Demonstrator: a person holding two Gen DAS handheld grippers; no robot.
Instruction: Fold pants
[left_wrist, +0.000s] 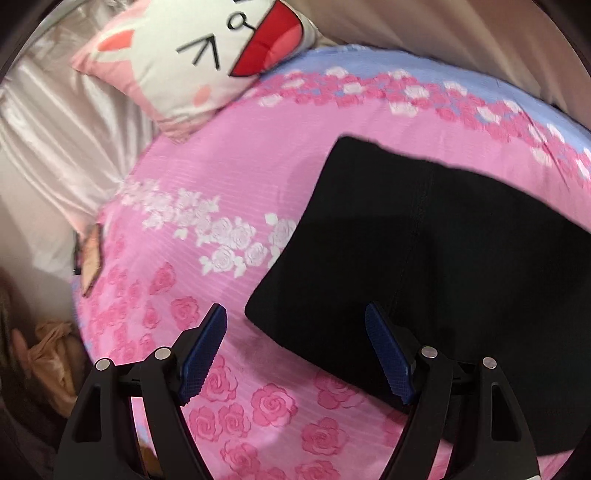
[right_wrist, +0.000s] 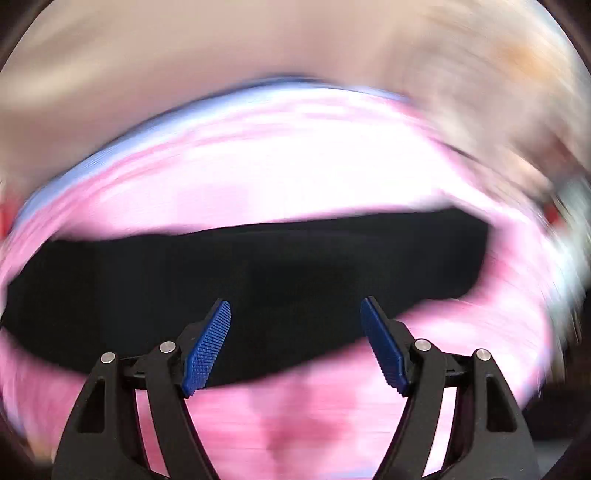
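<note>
The black pants (left_wrist: 443, 251) are lying folded flat on the pink rose bedsheet (left_wrist: 221, 177). The left gripper (left_wrist: 295, 350) is hovering wide open over the pants' near corner, gripping nothing. The right gripper (right_wrist: 295, 343) is gaping wide above the pants' near edge, empty.

The left wrist camera looks steeply down along its fingers from close above the bed, facing the pink rose bedspread (left_wrist: 229, 155), with the pillow (left_wrist: 184, 62) at the far end. The right wrist camera, heavily blurred, faces the same bedspread from similarly close. Both share the black pants (left_wrist: 443, 240).
</note>
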